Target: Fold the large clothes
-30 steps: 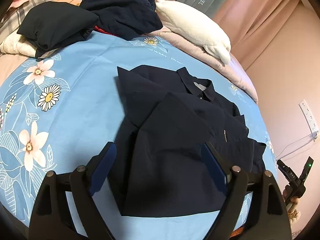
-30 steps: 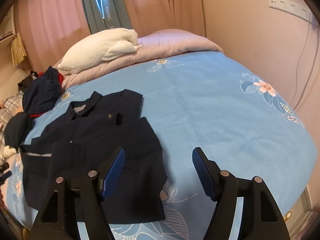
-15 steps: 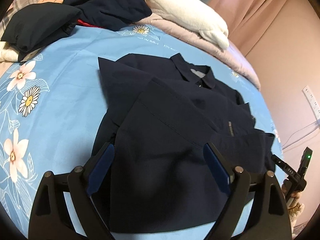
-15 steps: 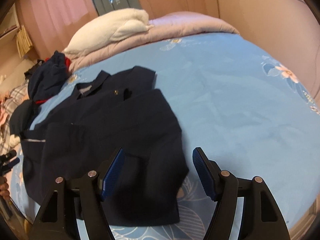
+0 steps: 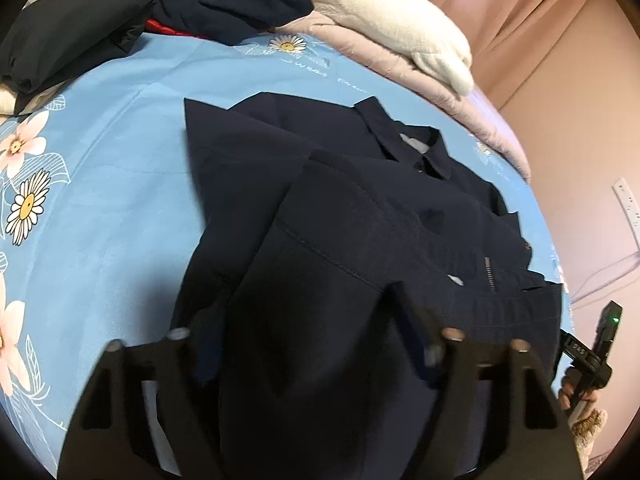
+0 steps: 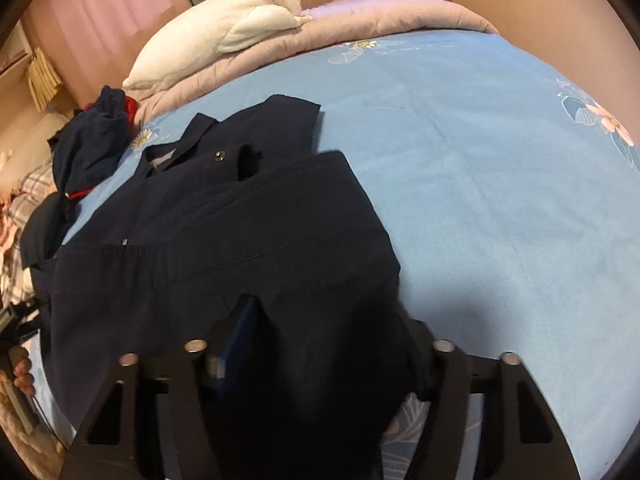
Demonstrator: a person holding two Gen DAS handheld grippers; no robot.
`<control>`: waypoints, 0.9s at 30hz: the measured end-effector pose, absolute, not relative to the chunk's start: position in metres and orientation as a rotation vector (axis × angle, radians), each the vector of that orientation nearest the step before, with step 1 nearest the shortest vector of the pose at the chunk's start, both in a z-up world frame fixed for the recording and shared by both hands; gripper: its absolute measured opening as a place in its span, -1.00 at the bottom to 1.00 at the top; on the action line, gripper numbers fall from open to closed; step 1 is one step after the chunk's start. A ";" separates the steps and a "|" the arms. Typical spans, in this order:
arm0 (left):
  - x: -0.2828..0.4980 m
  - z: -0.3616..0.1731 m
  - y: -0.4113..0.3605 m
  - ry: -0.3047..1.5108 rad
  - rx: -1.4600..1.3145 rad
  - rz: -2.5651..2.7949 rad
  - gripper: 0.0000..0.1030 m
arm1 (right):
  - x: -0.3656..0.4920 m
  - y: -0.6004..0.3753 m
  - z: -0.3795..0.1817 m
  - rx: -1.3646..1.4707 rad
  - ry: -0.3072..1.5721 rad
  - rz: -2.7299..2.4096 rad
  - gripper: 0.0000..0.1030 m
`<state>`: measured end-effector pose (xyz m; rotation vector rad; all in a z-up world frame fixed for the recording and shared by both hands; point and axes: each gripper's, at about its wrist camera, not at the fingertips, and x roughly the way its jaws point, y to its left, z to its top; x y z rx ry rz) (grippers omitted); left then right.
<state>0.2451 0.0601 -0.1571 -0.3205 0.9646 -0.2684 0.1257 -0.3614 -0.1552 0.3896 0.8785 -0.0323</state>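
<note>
A navy collared jacket (image 5: 360,216) lies spread on the light-blue floral bedsheet (image 5: 120,184), collar toward the pillows, its sleeves and side panels already turned in over the body so that layered flaps with visible stitching lie across the front, a short zipper showing near one edge. The left gripper (image 5: 304,344) hangs low over the near hem at one side of the garment; its jaws are closing, roughly half open, with the dark cloth of the hem lying between the two blue-padded fingers, and whether the pads already press on the fabric cannot be told because that part is dark and blurred. The right gripper (image 6: 336,340) is over the other near corner of the same hem; its jaws are also closing, about half open, the fabric bunched up between them and draped over the finger on the right side of the view, and here too actual contact of the pads cannot be made out. Beyond the jacket, a white plush pillow (image 6: 224,28) rests on a folded lilac quilt (image 6: 380,16) at the head of the bed, and a heap of dark clothes (image 5: 168,0) with a strip of red showing sits at the far corner of the sheet, apart from the jacket.
</note>
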 end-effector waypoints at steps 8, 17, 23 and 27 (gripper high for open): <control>0.227 -0.151 0.056 0.958 -0.282 -0.215 -0.83 | 0.110 -0.361 -0.142 0.399 0.813 -0.066 -0.78; 0.177 -0.107 0.068 0.835 -0.350 -0.255 -0.87 | 0.064 -0.354 -0.098 0.447 0.654 -0.042 -0.86; 0.160 -0.070 0.075 0.728 -0.365 -0.289 -0.89 | 0.052 -0.348 -0.063 0.435 0.558 -0.002 -0.86; 0.171 -0.046 0.078 0.668 -0.373 -0.295 -0.90 | 0.066 -0.343 -0.040 0.389 0.510 0.005 -0.86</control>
